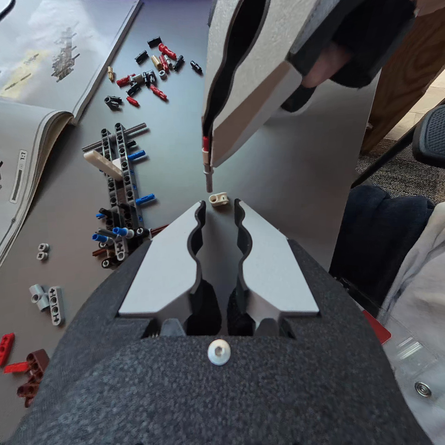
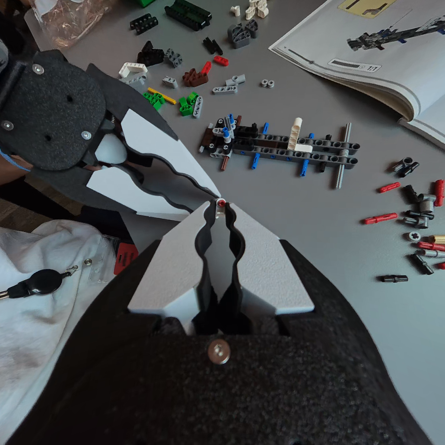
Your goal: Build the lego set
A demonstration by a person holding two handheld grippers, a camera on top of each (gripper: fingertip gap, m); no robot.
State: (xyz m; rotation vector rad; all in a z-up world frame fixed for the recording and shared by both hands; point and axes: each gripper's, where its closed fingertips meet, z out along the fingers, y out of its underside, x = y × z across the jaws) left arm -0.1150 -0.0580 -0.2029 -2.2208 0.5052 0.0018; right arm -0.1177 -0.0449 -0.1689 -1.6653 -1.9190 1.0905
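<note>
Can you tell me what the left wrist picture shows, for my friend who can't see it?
The right gripper pinches a red, tan and grey pin, tip just above a small tan connector on the grey table. The left gripper is open, facing that connector. A half-built frame lies left.

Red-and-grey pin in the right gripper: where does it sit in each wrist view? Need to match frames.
Left wrist view: the red-and-grey pin is just above centre, hanging tip-down from the right gripper, directly over the tan connector on the table.
Right wrist view: centre, seen end-on as a red dot pinched at the fingertips.
Shared landmark: the grey beam assembly, left of the pin in the left wrist view, upper right in the right.
</note>
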